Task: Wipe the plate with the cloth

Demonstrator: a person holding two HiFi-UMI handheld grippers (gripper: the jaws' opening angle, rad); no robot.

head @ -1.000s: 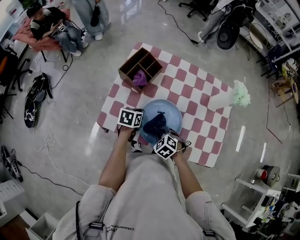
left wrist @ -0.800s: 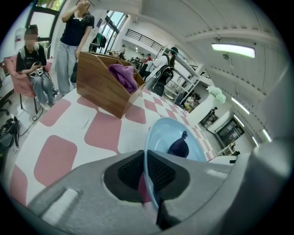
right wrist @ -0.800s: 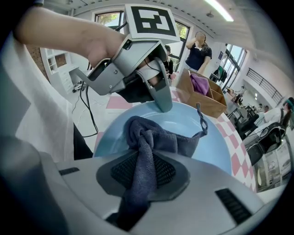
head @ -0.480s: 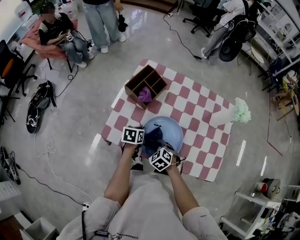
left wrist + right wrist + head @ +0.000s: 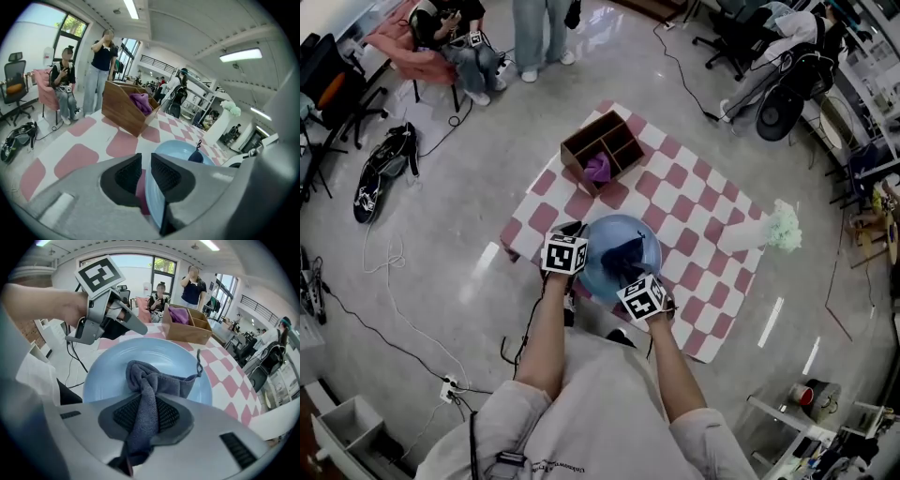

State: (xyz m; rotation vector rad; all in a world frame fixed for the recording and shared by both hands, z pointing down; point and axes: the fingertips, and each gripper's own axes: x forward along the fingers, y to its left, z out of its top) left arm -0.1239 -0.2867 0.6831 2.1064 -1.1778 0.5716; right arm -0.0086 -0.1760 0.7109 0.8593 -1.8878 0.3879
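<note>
The head view looked steeply down from above the person onto the whole checkered mat [image 5: 703,202]. The left gripper view sat low at the plate [image 5: 180,150] rim, facing the wooden box [image 5: 124,110]. The right gripper view looked closely across the plate the same way. All three shared plate and cloth [image 5: 150,380].

Past your plate [image 5: 605,234], the wooden compartment box [image 5: 605,153] blocks far left; checkered mat [image 5: 694,202] lies open toward the vase [image 5: 745,236].
</note>
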